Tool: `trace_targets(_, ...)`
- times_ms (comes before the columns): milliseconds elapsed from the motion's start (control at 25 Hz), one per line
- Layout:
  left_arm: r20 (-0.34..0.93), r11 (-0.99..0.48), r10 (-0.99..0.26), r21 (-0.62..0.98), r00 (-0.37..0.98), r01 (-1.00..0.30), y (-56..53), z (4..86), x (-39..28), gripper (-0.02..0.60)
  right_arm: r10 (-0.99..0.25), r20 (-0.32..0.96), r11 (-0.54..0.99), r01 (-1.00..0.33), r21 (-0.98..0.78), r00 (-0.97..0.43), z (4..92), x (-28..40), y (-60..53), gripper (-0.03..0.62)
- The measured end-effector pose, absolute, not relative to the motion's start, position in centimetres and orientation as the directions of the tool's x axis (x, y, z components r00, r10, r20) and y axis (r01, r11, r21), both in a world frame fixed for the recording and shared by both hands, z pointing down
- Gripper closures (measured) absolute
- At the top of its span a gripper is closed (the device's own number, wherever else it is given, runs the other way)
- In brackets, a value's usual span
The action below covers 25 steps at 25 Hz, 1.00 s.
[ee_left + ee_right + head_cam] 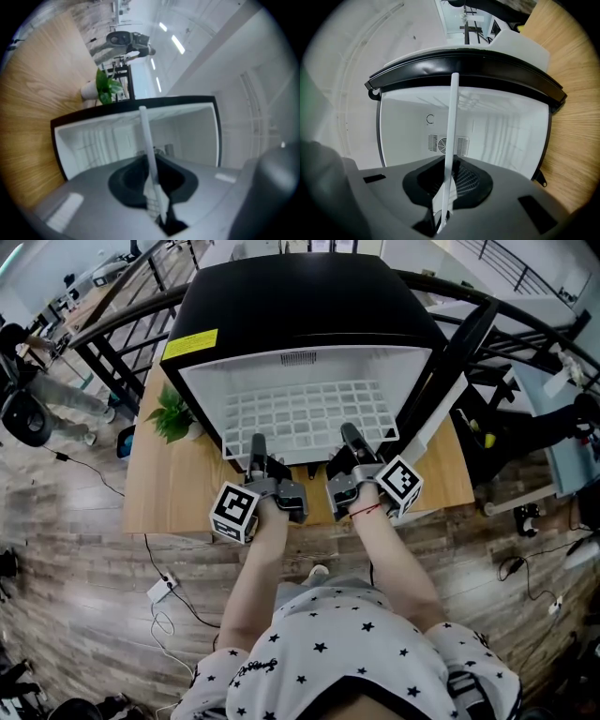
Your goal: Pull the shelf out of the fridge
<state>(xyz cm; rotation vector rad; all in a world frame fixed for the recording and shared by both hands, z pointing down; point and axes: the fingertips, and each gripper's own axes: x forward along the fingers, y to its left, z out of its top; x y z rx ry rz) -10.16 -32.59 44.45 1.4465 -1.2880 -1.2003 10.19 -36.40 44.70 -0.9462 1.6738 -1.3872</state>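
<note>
My left gripper (257, 444) and right gripper (351, 435) are both pinched nearly closed on the front edge of the white shelf (309, 413). The shelf pokes a little out of the open black fridge (300, 306) at 12 o'clock. The fridge sits on a wooden table (169, 493). A green plant (172, 413) stands at 9 o'clock from the shelf. The floor (75, 549) is wood planks.

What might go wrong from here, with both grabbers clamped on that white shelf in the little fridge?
The left gripper and right gripper pinch only the thin front edge of the shelf, so it might slip free. Uneven pulling may skew the shelf and jam it against the fridge walls. Once clear, its unsupported back could drop onto the table.
</note>
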Motion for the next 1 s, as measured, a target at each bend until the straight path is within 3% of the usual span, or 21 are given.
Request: trace_targets(1000, -0.095, -0.096, -0.995, 0.981, 0.014, -0.167, -28.9, 44.5, -9.8, 0.546, -0.887, -0.058, 0.094, -0.058, -0.994, -0.457, 44.8, 10.5, -32.8, 0.556)
